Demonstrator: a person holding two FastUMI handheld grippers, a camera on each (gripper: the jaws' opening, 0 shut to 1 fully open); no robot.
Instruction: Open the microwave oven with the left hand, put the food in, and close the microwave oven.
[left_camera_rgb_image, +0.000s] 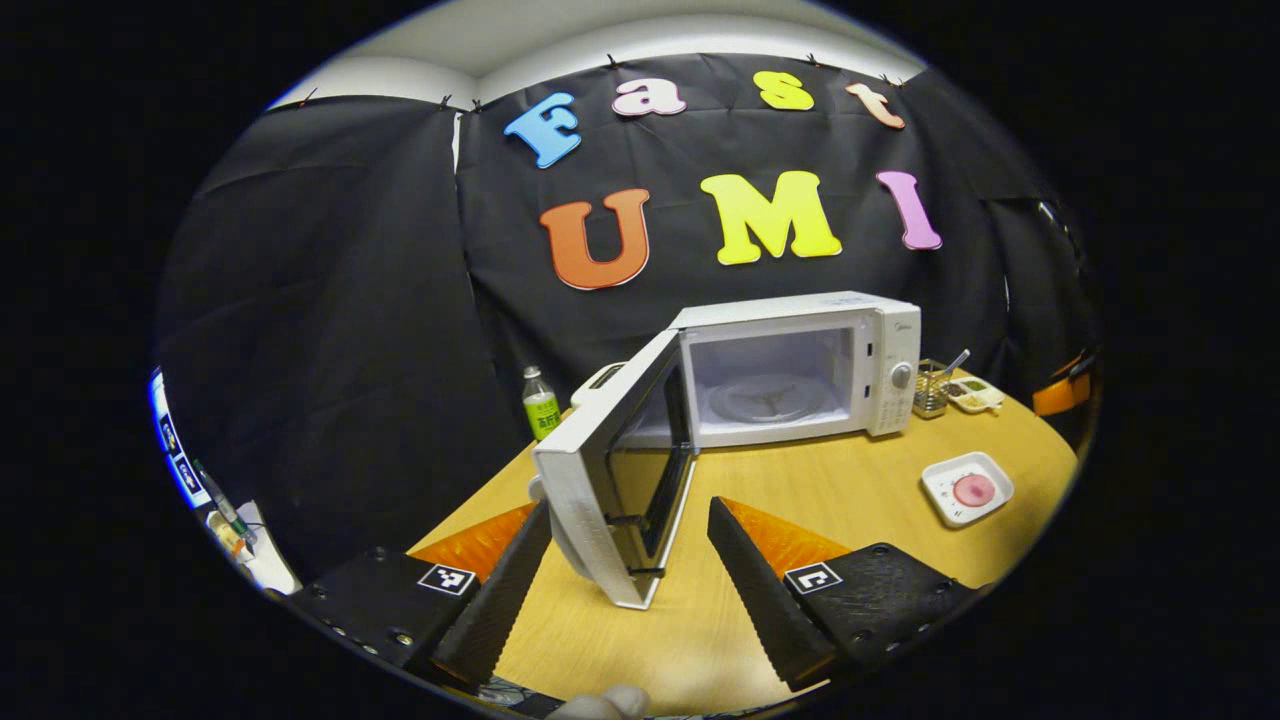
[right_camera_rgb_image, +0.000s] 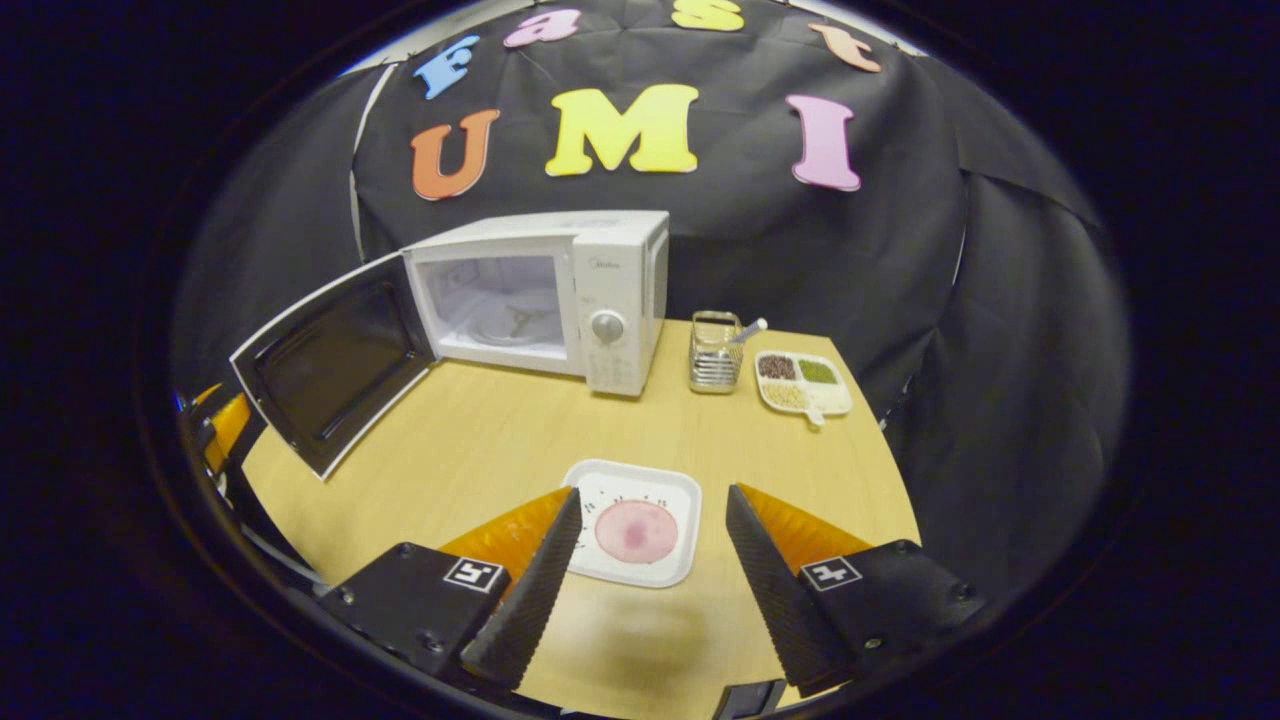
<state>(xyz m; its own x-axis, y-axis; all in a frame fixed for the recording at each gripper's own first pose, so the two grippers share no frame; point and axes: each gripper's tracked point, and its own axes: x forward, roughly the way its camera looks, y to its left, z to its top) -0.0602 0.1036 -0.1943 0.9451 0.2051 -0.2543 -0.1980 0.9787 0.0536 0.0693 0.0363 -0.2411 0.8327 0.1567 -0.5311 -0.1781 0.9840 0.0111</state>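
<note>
Already the white box-shaped microwave oven (right_camera_rgb_image: 560, 300) stands with its door (right_camera_rgb_image: 335, 375) swung wide on the pale wooden counter (right_camera_rgb_image: 480, 450), and the food, a flat pink round slice on a small white square plate (right_camera_rgb_image: 637, 520), lies just ahead of the right gripper (right_camera_rgb_image: 650, 560), whose fingers stand apart and empty. The plate looks light, stiff and breakable, probably best pinched at a raised rim. The left gripper (left_camera_rgb_image: 625, 570) gapes around the door's free edge without pressing on it; a small logo on the control panel is too blurred to read.

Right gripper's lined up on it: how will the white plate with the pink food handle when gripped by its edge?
The white plate looks rigid and shallow, so likely light but apt to tilt. Its rim looks glossy, so the jaws may slip. The pink food lies flat and loose, so it could slide if tipped.
</note>
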